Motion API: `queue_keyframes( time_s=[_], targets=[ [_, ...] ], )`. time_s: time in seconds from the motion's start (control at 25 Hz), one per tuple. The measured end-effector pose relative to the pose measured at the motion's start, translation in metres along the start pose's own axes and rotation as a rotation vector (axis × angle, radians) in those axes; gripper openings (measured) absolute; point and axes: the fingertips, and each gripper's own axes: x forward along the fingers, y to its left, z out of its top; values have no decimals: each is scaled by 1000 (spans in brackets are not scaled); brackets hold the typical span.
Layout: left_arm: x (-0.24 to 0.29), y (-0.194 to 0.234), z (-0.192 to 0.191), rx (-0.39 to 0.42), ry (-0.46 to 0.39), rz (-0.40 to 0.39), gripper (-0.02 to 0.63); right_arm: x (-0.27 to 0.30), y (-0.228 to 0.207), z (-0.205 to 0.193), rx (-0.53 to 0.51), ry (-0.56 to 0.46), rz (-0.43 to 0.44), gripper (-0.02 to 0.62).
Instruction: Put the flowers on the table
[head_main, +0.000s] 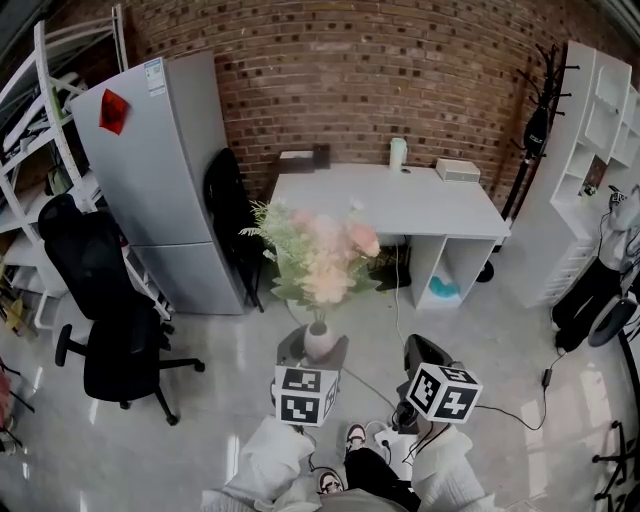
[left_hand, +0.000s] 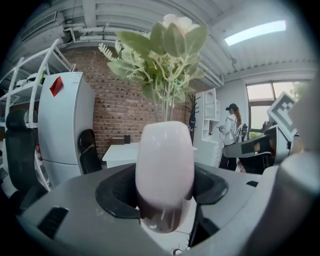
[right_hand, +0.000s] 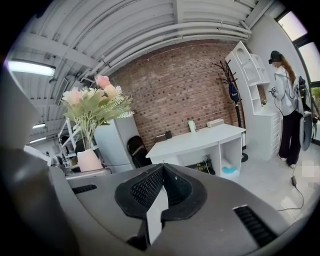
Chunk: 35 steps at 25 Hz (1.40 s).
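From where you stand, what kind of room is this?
Probably an office or studio workspace: a white desk stands against a brick wall, with a black office chair and a grey fridge nearby.

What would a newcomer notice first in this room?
The pink and cream flowers in a pale vase stand out first, clamped in the left gripper in front of the person. Beyond them a white desk stands against the brick wall, with a tall grey fridge to its left. The right gripper is shut and empty.
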Motion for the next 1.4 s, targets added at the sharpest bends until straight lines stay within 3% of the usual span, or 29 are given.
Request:
queue_keyframes(
  time_s=[0.4, 0.76, 1.4],
  targets=[
    [66, 9, 25, 26, -26, -1, 285, 66, -29, 25, 35, -22, 2, 23],
    [170, 30, 66, 60, -51, 30, 284, 155, -73, 74, 48, -23, -5, 23],
    [322, 28, 115, 40, -75, 34, 284, 274, -153, 147, 16, -11, -28, 23]
  ],
)
